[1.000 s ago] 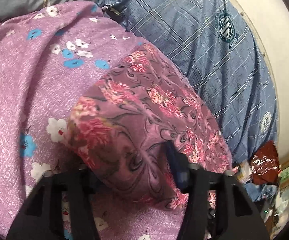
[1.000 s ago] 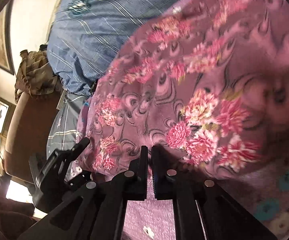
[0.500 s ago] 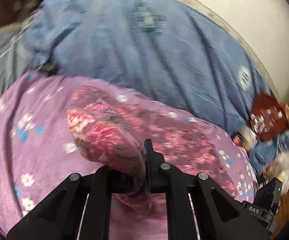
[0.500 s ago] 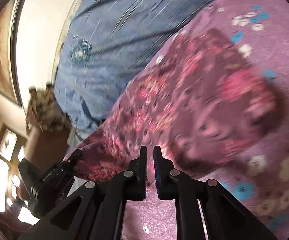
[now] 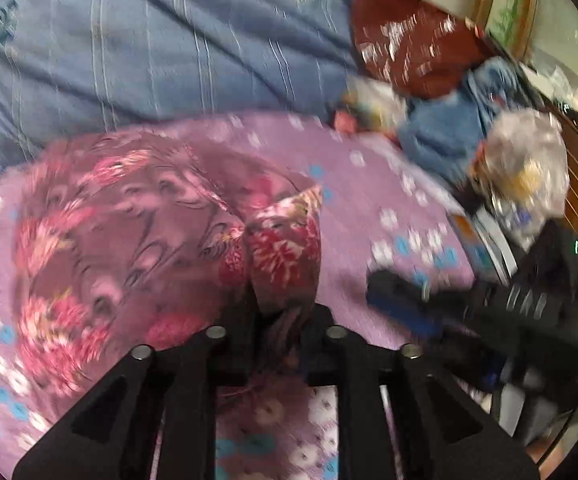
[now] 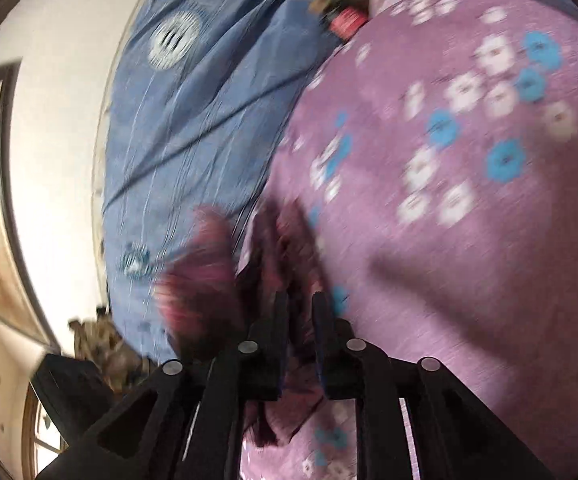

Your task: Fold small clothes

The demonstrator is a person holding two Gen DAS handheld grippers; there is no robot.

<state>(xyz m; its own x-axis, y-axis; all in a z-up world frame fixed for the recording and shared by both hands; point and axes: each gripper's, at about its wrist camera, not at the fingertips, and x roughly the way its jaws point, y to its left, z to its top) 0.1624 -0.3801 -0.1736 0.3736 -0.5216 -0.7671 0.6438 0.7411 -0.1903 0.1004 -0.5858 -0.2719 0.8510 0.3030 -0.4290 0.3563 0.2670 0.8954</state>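
On the lilac flowered bedsheet (image 5: 373, 184), at about nine o'clock in the left wrist view, the small maroon floral garment (image 5: 129, 220) is seen spread in a loose mound, with one corner drawn toward six o'clock. That corner is found between the fingers of the left gripper (image 5: 277, 320), whose jaws are opening; cloth is still bunched in the gap, though whether the pads press it cannot be told through the blur. In the right wrist view a dark fold of the same garment (image 6: 289, 248) is seen running down between the fingers of the right gripper (image 6: 301, 320), whose jaws are likewise opening with fabric between them. A blue striped quilt (image 5: 149, 48) is seen at twelve o'clock, and a heap of clutter (image 5: 469, 128) at two o'clock, just beside the sheet's edge. The right gripper's body (image 5: 489, 304) is visible at three o'clock in the left view.

The step in hand is judged to be the release of a fold just carried across. What is called for next, it is judged, is that both grippers be drawn clear without the fold being dragged, and that a fresh edge be chosen for another fold.
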